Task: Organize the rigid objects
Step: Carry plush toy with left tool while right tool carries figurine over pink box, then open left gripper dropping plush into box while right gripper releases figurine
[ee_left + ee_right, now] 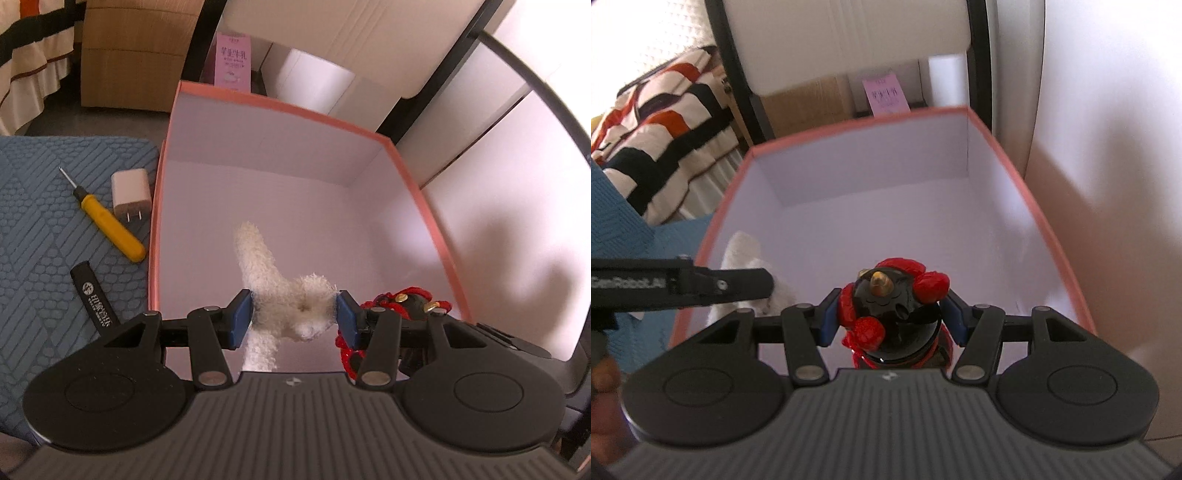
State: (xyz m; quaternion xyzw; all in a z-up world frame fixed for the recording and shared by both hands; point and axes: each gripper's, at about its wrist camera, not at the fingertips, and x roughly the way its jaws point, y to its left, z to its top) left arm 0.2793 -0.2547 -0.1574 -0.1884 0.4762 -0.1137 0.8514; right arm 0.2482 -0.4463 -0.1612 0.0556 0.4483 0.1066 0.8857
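My left gripper (pixel 293 319) is shut on a white fluffy plush toy (pixel 284 291) and holds it over the pink-rimmed white box (pixel 424 192). My right gripper (pixel 892 319) is shut on a black and red figurine (pixel 892 314) over the same box (pixel 1045 229), near its front edge. The figurine shows at the right of the left wrist view (pixel 402 302). The plush (pixel 746 254) and the left gripper's arm (pixel 701 282) show at the left of the right wrist view. On the blue mat (pixel 37 221) lie a yellow screwdriver (pixel 110 225), a white charger plug (pixel 131 192) and a black flat tool (pixel 94 297).
A cardboard box (pixel 136 55) stands behind the mat. A pink carton (pixel 232 61) and a white roll (pixel 314 81) stand behind the box, by a black frame (pixel 443 70). A striped blanket (pixel 657 122) lies at the far left. A white wall (pixel 1108 184) is at the right.
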